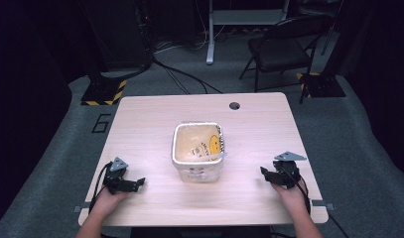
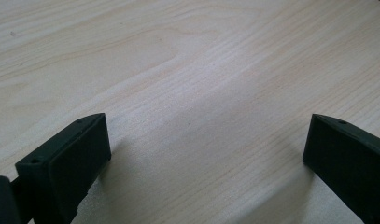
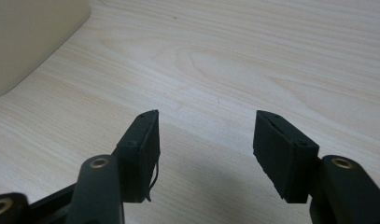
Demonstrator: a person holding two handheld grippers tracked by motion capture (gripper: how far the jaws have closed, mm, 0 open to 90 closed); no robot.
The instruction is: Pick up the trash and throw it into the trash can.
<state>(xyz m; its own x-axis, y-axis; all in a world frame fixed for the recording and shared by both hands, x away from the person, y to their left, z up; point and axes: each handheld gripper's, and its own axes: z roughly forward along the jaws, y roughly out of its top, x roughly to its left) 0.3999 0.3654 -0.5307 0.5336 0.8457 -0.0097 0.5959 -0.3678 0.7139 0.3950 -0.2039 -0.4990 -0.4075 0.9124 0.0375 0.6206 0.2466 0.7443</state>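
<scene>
High view: the bench (image 1: 155,109) carries a square tub (image 1: 198,151) at its centre (a strip lies inside), reachable from either side. Left tongs (image 1: 140,181) and right tongs (image 1: 263,171) rest flanking it, both spread and empty.

One thing stands in the way on the table (image 1: 155,119): a square cream container (image 1: 197,151) at the middle, lined with a plastic bag bearing a yellow smiley face, its mouth open upward. Bare wood runs all round it. The left gripper (image 1: 139,182) lies near the front left corner and the right gripper (image 1: 263,171) near the front right, each well apart from the container, with open lanes between. Both sets of jaws stand apart with nothing between them. A small cable hole (image 1: 234,105) sits near the far edge. In the right gripper view the container's wall (image 3: 24,42) rises at upper left.
</scene>
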